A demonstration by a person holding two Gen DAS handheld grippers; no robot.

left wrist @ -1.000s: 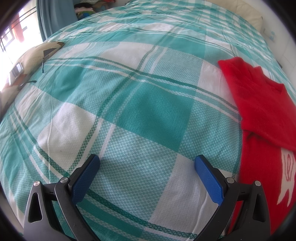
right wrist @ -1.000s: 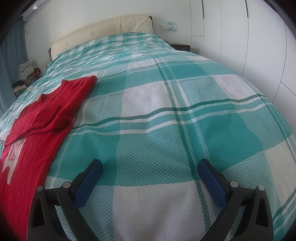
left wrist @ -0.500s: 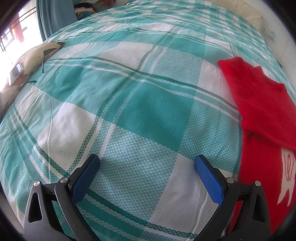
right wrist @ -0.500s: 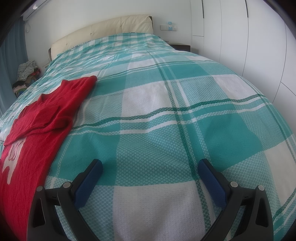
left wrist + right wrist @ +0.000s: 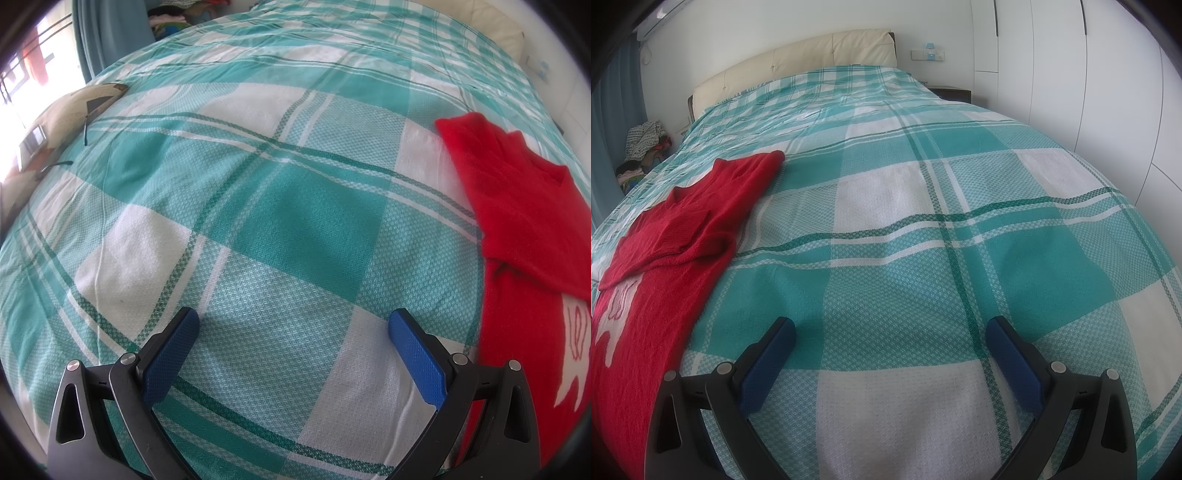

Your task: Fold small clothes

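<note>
— White walls and tall wardrobe doors [image 5: 1052, 74] close off the room's right side, and a cream padded headboard [image 5: 812, 55] stands at the far end of the bed. What covers the bed?

— One teal-and-white checked bedspread [image 5: 295, 221], lying fairly smooth. A red sweater [image 5: 517, 221] with a white motif rests on it, between the two grippers: at the right edge of the left wrist view and the left edge of the right wrist view. Its sleeve is folded across the chest.

— And the tools?

— Left gripper [image 5: 293, 354]: blue pads spread wide apart, nothing between them, hanging over bare bedspread just beside the sweater's edge. Right gripper [image 5: 890, 358]: likewise spread wide and empty, over the bedspread near the sweater's other side.

— Anything else around?

— Blue curtain [image 5: 107, 33] at the window side, a pile of clothes [image 5: 646, 147] on the floor by the headboard, and a beige cushion [image 5: 74, 107] off the bed's left edge.
</note>
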